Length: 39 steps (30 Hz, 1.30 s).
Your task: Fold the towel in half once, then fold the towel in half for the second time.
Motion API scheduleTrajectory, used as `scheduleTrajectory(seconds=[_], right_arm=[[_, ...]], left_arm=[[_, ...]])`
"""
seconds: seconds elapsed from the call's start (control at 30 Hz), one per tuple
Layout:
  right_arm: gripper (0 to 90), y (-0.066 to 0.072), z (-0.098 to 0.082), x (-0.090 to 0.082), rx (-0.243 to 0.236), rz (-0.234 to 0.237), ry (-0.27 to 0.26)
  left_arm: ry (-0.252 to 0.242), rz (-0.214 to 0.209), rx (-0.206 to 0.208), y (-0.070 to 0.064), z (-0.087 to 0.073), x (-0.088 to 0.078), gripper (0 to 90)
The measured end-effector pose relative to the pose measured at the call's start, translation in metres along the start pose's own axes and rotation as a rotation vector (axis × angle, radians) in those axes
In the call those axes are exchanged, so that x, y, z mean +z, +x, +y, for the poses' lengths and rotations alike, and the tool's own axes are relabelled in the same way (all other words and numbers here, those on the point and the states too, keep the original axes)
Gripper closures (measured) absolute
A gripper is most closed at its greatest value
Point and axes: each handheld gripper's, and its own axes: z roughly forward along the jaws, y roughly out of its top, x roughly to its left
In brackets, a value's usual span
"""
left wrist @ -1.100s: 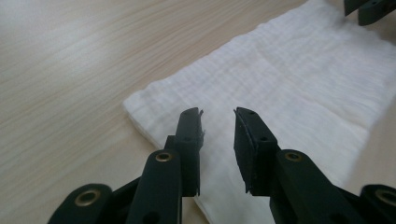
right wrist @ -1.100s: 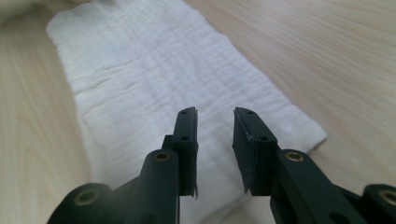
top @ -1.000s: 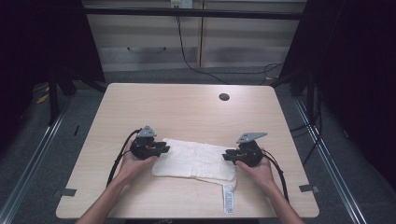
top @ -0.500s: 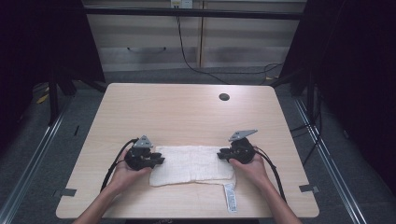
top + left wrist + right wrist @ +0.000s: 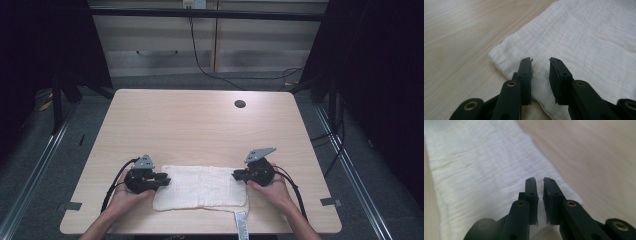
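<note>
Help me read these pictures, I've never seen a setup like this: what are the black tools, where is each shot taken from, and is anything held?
No machine here: a person sits at a wooden table and holds a hand tool with two black jaws in each hand. The high view looks down from above: the left gripper sits at one end of a folded white cloth, the right gripper at the other. The other two pictures come from small cameras riding on those tools, looking along their jaws. In the left gripper view the jaws stand apart over the cloth's corner. In the right gripper view the jaws have just been closing and are nearly together above the cloth. Nothing looks pinched yet.
</note>
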Motion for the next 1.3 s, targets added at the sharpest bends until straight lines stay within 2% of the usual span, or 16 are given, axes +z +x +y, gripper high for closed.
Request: scheduleTrajectory(seconds=[0.1,0.2,0.43,0.53,0.57,0.6,0.67,0.83,0.9,0.97,1.07,1.13,1.17,1.2,1.27,1.3], right_arm=[[79.1,-0.016,0.001,-0.004,0.054,-0.041,-0.025],[76.4,-0.025,-0.002,-0.002,0.076,-0.046,-0.023],[65.4,-0.026,-0.003,0.005,0.082,-0.064,0.021],[64.0,-0.027,-0.005,0.007,0.084,-0.059,0.026],[64.6,-0.027,-0.005,0.007,0.084,-0.059,0.026],[69.3,-0.027,-0.005,0.007,0.084,-0.055,0.028],[84.1,-0.025,-0.005,0.008,0.067,-0.018,0.030],[87.1,-0.024,-0.004,0.009,0.068,-0.016,0.031],[87.4,-0.025,-0.004,0.009,0.080,-0.006,0.026],[87.4,-0.026,-0.004,0.010,0.082,-0.006,0.025],[87.4,-0.025,-0.003,0.010,0.081,-0.010,0.032],[87.3,-0.026,-0.003,0.010,0.080,-0.006,0.026],[87.3,-0.026,-0.004,0.010,0.080,-0.006,0.025],[87.3,-0.027,-0.004,0.011,0.077,-0.002,0.024],[87.3,-0.027,-0.003,0.011,0.075,-0.003,0.024],[87.3,-0.027,-0.003,0.011,0.074,-0.004,0.027]], left_arm=[[0.004,0.009,0.016,-0.001,0.000,0.000,71.6],[0.002,0.014,0.021,-0.001,0.000,0.000,71.8],[-0.009,0.005,0.010,0.000,-0.001,0.000,72.6],[-0.012,0.000,0.005,0.000,-0.002,0.000,72.6],[-0.009,0.000,0.005,0.000,-0.002,0.000,72.6],[-0.010,0.000,0.004,0.000,-0.002,0.000,72.6],[-0.006,-0.002,0.004,0.000,-0.001,0.000,72.6],[-0.016,-0.021,0.003,0.001,0.001,-0.006,69.5],[-0.056,-0.033,-0.015,0.005,0.006,-0.014,66.5],[-0.092,0.002,-0.027,0.012,0.011,-0.020,66.2],[-0.087,0.059,-0.049,0.024,0.016,-0.020,65.0],[-0.078,0.067,-0.052,0.031,0.017,-0.015,64.0],[-0.040,0.077,-0.045,0.032,0.018,-0.011,63.6],[-0.026,0.094,-0.037,0.035,0.019,-0.007,62.7],[-0.052,0.087,-0.074,0.041,0.020,-0.002,62.7],[-0.038,0.079,-0.084,0.044,0.021,0.000,62.7]])
